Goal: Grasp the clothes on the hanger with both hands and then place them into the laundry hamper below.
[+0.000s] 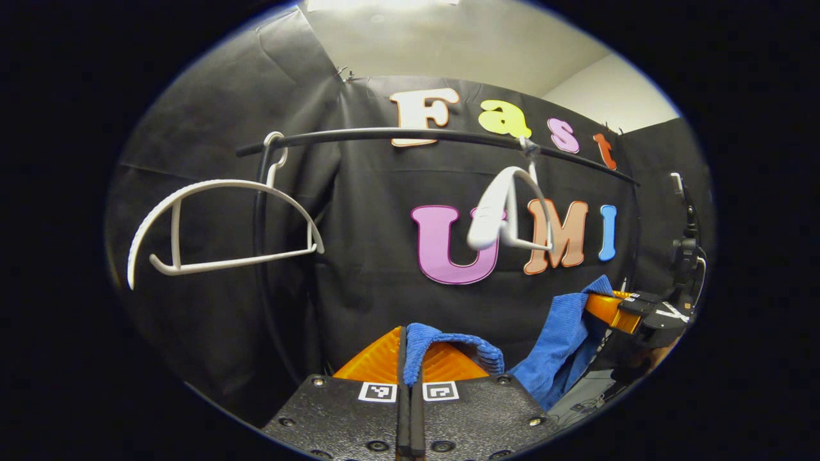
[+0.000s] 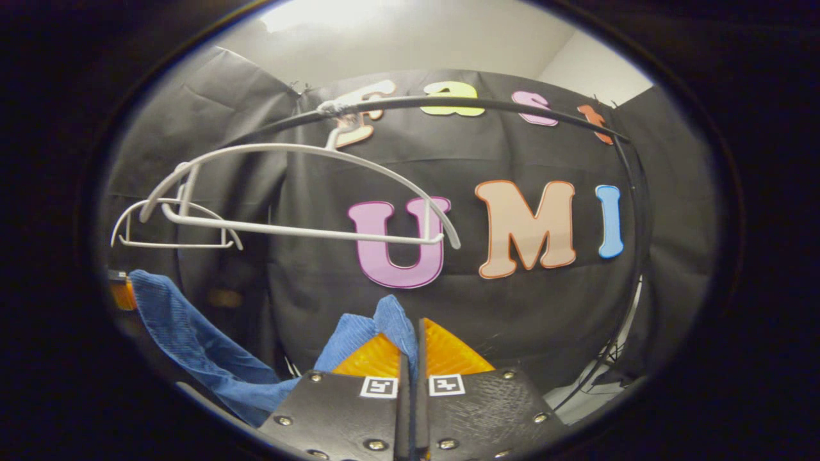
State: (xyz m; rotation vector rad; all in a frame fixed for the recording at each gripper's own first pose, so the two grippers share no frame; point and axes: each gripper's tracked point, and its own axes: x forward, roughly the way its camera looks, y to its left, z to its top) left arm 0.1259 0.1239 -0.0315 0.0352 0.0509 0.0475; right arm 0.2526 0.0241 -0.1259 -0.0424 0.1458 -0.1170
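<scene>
- Gripping a blue cloth garment (image 1: 442, 342) by one edge, the left claw (image 1: 410, 358) has its two fingers pressed together on the fabric in the left gripper view, low in front of the black booth wall.
- From that pinch the garment runs off to the right and hangs in folds, its far end taken by the right claw (image 1: 608, 306), seen at the right edge of the same view.
- In the right gripper view the right claw (image 2: 413, 349) is likewise clamped on a corner of the garment (image 2: 192, 339), which sags away to the lower left.
- Two white hangers (image 1: 218, 230) (image 1: 506, 211) hang bare on the black rail (image 1: 397, 134) above, well clear of the cloth.
- Both hangers (image 2: 295, 192) (image 2: 170, 227) sit above the garment in the right gripper view, under the rail (image 2: 487, 102).
</scene>
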